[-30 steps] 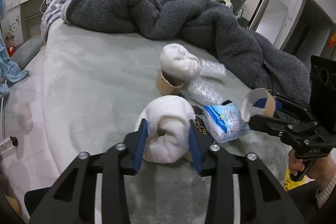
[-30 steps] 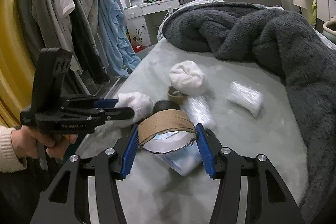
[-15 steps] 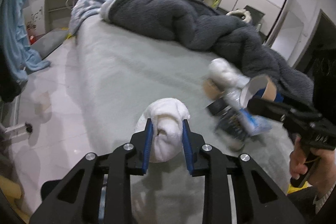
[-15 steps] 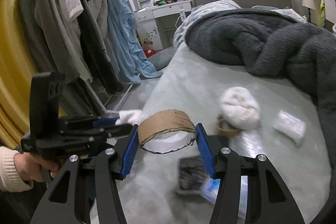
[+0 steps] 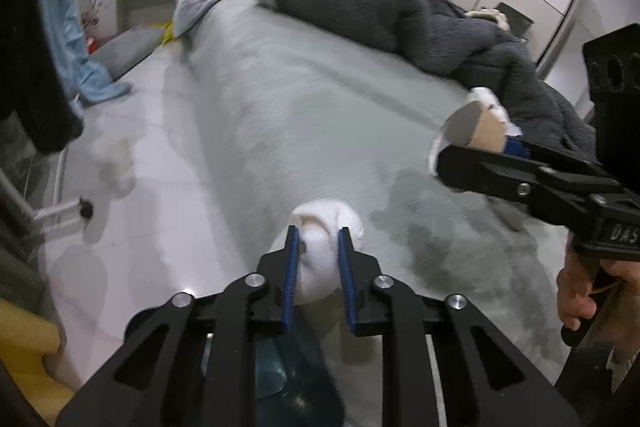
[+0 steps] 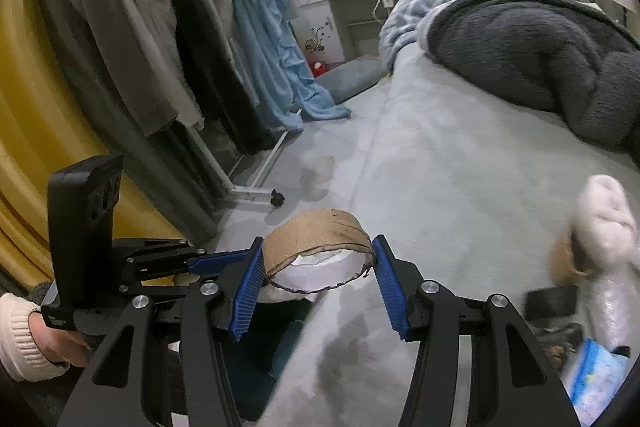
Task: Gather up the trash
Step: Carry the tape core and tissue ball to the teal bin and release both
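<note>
Bed edge; left claw (image 5: 318,247) tighter on wad (image 5: 326,227).

Bed middle: bare sheet (image 5: 304,115) — open.
Far side: blanket (image 6: 532,55) heaped.
Left: clothes (image 6: 168,27) crowd the floor strip.

A bed (image 6: 460,147) covered by a grey-green sheet is shown. A dark grey fleece blanket (image 6: 540,55) is heaped toward its headboard; near its foot lie a white wad (image 6: 604,215) and a blue packet (image 6: 592,383).
</note>
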The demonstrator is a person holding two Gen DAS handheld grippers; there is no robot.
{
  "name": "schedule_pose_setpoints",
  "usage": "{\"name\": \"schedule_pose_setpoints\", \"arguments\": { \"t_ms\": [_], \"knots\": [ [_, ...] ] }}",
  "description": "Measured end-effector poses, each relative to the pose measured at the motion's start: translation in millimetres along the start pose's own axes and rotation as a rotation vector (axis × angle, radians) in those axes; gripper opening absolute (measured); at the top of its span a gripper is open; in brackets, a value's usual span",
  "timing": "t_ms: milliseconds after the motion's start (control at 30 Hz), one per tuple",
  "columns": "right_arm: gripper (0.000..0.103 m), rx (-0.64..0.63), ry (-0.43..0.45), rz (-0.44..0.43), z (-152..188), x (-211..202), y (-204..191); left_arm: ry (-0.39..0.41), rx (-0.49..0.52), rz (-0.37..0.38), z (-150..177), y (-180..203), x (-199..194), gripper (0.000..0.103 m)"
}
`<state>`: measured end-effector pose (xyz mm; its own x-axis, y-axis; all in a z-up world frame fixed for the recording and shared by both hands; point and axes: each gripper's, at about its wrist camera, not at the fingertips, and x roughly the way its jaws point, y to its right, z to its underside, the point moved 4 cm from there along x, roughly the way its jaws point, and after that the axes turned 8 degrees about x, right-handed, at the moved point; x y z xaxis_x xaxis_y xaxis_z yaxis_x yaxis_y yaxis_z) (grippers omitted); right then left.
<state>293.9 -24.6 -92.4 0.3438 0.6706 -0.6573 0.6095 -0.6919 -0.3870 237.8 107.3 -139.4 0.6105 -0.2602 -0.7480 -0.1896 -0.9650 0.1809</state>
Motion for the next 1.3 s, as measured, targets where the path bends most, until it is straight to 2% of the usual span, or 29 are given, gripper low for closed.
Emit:
{"name": "schedule_pose_setpoints", "arguments": {
  "t_ms": [200,467,667,700,733,767,867,1000,1133,1300],
  "knots": [
    [0.054,-0.022,-0.071,-0.006,5,32,-20,-0.112,-0.068,-0.026,27,-37,10,0.009],
    [0.054,-0.069,-0.222,0.006,25,77,-43,-0.313,-0.125,-0.082,74,-76,18,0.009],
    [0.054,-0.103,-0.348,0.025,47,112,-60,-0.391,-0.15,-0.127,96,-104,10,0.009],
    [0.054,-0.111,-0.369,0.032,52,119,-64,-0.392,-0.154,-0.135,97,-107,6,0.01],
    [0.054,-0.115,-0.386,0.035,56,126,-66,-0.389,-0.16,-0.139,98,-110,3,0.016],
    [0.054,-0.121,-0.408,0.041,61,132,-69,-0.382,-0.163,-0.146,98,-113,-1,0.026],
    [0.055,-0.134,-0.471,0.06,80,151,-77,-0.351,-0.15,-0.197,95,-122,-13,0.041],
    [0.055,-0.161,-0.546,0.077,104,167,-85,-0.294,-0.164,-0.227,87,-133,-31,0.049],
    [0.056,-0.183,-0.596,0.077,118,175,-92,-0.214,-0.151,-0.262,76,-136,-48,0.065],
    [0.056,-0.2,-0.66,0.062,129,182,-102,-0.11,-0.177,-0.261,60,-143,-62,0.072]
  ]
}}
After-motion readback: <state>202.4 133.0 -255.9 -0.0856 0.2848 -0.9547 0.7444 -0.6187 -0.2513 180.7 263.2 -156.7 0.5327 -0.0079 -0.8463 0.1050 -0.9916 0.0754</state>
